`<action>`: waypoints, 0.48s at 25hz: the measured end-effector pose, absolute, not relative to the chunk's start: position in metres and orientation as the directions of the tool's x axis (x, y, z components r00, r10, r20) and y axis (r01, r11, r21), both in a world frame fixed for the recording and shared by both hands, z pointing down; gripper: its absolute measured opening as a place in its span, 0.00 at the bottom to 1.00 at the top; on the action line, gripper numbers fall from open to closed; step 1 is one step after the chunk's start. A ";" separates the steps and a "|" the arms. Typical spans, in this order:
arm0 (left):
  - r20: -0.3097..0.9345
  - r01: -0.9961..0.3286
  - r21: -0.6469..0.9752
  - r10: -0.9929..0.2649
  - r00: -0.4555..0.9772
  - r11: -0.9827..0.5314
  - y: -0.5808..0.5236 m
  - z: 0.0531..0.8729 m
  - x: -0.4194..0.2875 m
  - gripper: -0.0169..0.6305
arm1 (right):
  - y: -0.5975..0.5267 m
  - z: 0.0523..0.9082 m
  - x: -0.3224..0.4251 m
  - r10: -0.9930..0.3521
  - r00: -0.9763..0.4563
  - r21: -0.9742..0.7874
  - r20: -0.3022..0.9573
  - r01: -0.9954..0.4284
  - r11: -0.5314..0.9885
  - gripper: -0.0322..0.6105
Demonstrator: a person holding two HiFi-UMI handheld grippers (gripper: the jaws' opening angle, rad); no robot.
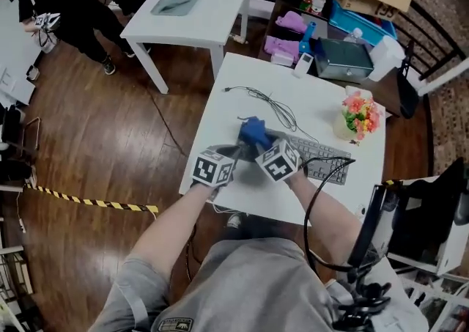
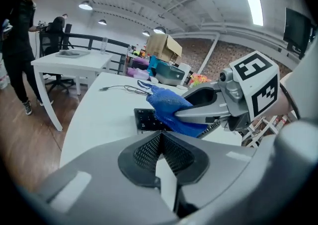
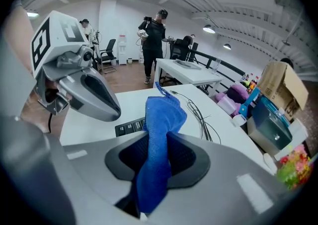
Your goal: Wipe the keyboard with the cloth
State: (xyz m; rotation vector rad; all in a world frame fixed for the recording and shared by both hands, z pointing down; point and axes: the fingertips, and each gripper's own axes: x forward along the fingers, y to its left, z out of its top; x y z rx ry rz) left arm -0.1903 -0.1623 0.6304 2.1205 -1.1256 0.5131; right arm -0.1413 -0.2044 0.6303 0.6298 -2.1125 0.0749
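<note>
A grey keyboard point(image 1: 316, 155) lies on the white table point(image 1: 234, 89) near its front edge. My right gripper point(image 1: 258, 145) is shut on a blue cloth point(image 1: 253, 131), which hangs over the keyboard's left end. In the right gripper view the cloth point(image 3: 159, 134) runs up between the jaws of that gripper point(image 3: 158, 145), above the keyboard's keys point(image 3: 130, 126). My left gripper point(image 1: 237, 152) sits just left of the cloth, shut with nothing in it; its pads point(image 2: 149, 150) meet in the left gripper view, where the cloth point(image 2: 169, 104) and keyboard point(image 2: 145, 119) lie ahead.
A black cable point(image 1: 275, 107) trails across the table behind the keyboard. A vase of flowers point(image 1: 359, 114) stands at the right. A grey box point(image 1: 343, 59) and clutter sit at the far end. Beyond are a second white table point(image 1: 194, 8) and a person point(image 1: 66, 8).
</note>
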 end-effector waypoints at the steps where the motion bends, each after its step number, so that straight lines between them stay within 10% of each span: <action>1: 0.613 -0.833 0.375 -0.565 0.552 -0.406 -0.159 0.632 -0.188 0.03 | -0.201 0.631 -0.141 -0.412 -0.463 0.179 0.785 -0.467 0.866 0.22; 12: 0.666 -0.875 0.347 -0.569 0.483 -0.337 -0.149 0.636 -0.195 0.03 | -0.210 0.646 -0.162 -0.392 -0.486 0.169 0.782 -0.439 0.882 0.22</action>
